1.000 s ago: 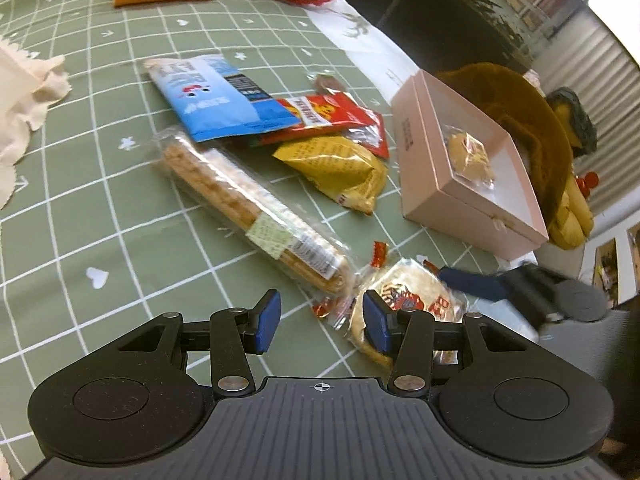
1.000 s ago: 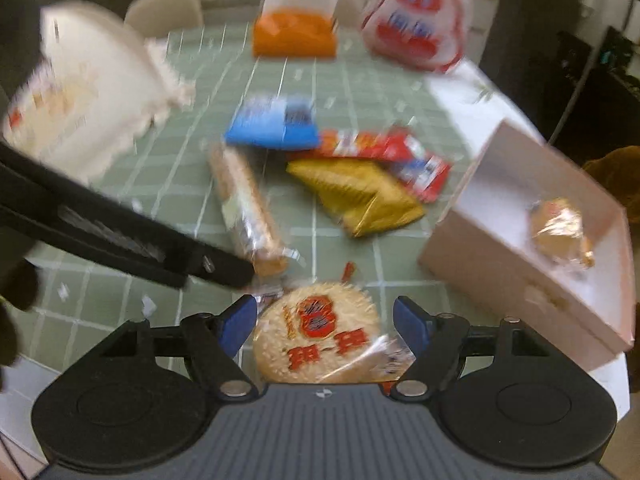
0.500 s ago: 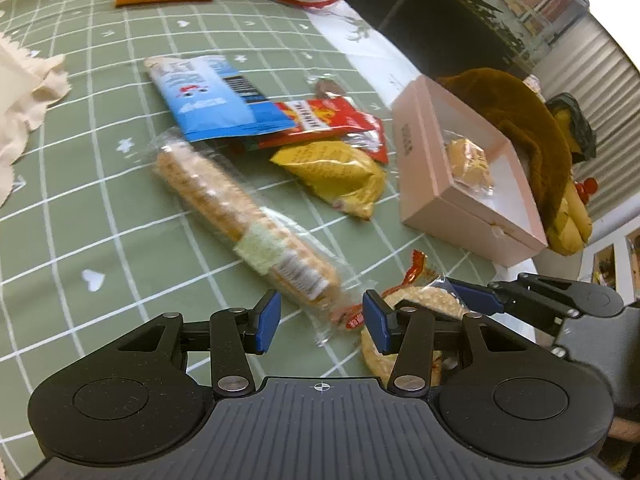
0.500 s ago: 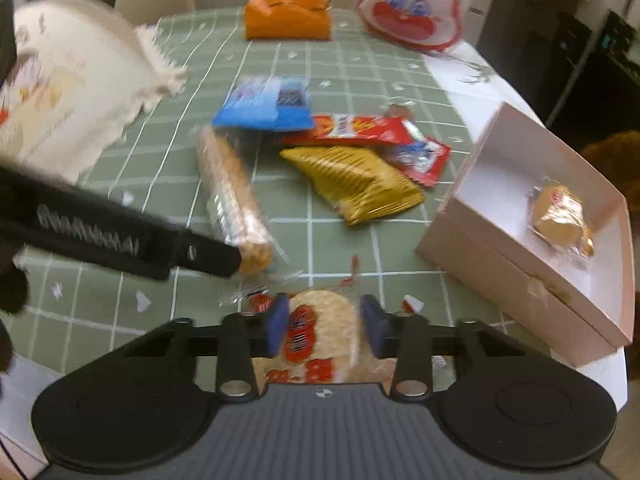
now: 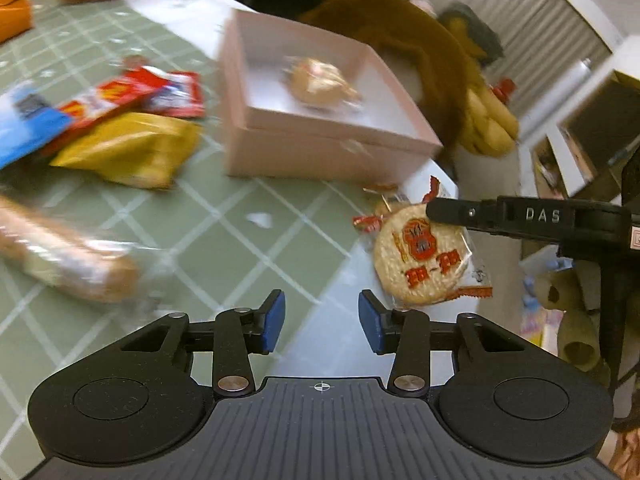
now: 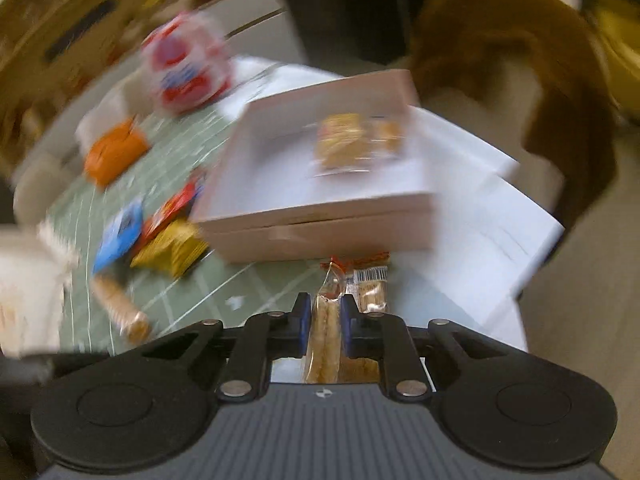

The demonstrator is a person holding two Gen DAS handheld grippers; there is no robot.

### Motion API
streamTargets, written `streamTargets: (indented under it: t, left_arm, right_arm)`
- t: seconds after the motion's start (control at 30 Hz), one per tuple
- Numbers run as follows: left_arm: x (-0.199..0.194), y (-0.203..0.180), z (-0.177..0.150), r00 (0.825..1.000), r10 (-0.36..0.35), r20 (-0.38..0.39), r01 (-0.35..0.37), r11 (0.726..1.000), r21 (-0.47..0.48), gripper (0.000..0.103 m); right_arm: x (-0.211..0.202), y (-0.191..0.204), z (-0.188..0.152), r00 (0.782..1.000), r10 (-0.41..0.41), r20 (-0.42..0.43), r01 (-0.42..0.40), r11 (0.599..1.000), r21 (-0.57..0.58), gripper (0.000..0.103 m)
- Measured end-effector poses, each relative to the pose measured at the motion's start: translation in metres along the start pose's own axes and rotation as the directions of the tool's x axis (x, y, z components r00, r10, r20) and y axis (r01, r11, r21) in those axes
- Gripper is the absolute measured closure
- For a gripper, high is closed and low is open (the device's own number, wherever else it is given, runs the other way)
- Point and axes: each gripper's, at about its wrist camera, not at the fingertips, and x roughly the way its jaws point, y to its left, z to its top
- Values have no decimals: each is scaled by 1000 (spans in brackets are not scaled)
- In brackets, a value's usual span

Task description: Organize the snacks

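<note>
Right jaws [image 6: 325,326] pinching rice cracker [image 5: 422,258] edge-on (lifted), left jaws [image 5: 322,322] spread, empty, pink box [image 5: 320,148] beyond

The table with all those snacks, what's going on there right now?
A person is sorting snacks with two handheld grippers. The right gripper has just closed its fingers on a round rice cracker packet, held off the green tablecloth near the open pink box, which already holds one wrapped snack. The left gripper is open with nothing between its fingers. Other packets lie loose on the cloth.
</note>
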Motion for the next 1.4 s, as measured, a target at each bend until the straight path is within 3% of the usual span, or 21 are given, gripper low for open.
streamTargets:
  t: [0.13,0.23,0.4,0.5,0.63,0.7,0.77,0.83,0.93,1.03,1.1,1.13,1.17,1.23,1.3,1.4]
  left_arm:
    - [13,-13,3,1000,-11,-22,11,1000,11,57]
    - [17,-13,3,1000,-3,-30,4,1000,15,57]
    - [18,-2,1,999,22,-43,-23,999,-32,57]
    - [17,5,-1,998,38,-42,-40,997,-58,57]
    - [14,10,-2,998,51,-41,-54,996,-73,57]
    - [12,13,-3,998,55,-40,-58,995,-81,57]
    - [11,15,-3,998,58,-38,-61,994,-89,57]
    - [9,16,-4,998,56,-36,-60,994,-95,57]
    - [7,18,-5,998,53,-30,-55,993,-100,57]
    - [2,22,-7,998,56,-25,-58,993,-107,57]
    - [-4,26,-9,998,61,-19,-63,992,-112,57]
    - [-7,29,-10,998,64,-15,-66,991,-117,57]
    - [-10,33,-11,998,69,-11,-70,990,-125,57]
    - [-17,40,-13,997,80,-3,-80,987,-140,57]
    - [-23,47,-15,996,92,5,-90,983,-160,57]
    - [-31,55,-18,995,98,17,-94,980,-177,57]
  right_arm:
    - [-9,-39,-7,997,63,36,-69,981,180,88]
    - [-16,-58,-5,992,103,75,-118,961,249,88]
    - [0,-67,0,996,87,0,-84,969,234,87]
    - [19,-56,-7,990,131,-53,-113,958,264,87]
    - [26,-17,-10,981,170,-95,-156,977,143,81]
    - [18,-4,-6,991,114,-67,-110,992,55,66]
    - [7,1,-1,1000,14,3,-14,1000,-14,46]
    - [6,-2,1,992,-112,50,115,991,-62,45]
    - [19,-14,1,969,-247,25,248,966,-70,45]
    - [33,-17,-4,968,-252,-9,251,965,-76,49]
    - [34,-11,-5,976,-217,-34,214,973,-81,71]
    - [32,-6,-5,976,-214,-31,210,974,-90,74]
    - [29,1,-5,977,-211,-18,208,973,-103,85]
    - [23,16,-3,984,-176,-9,174,976,-131,92]
    - [20,26,-2,990,-142,-9,140,980,-143,93]
    - [16,32,-5,988,-155,16,155,973,-169,93]
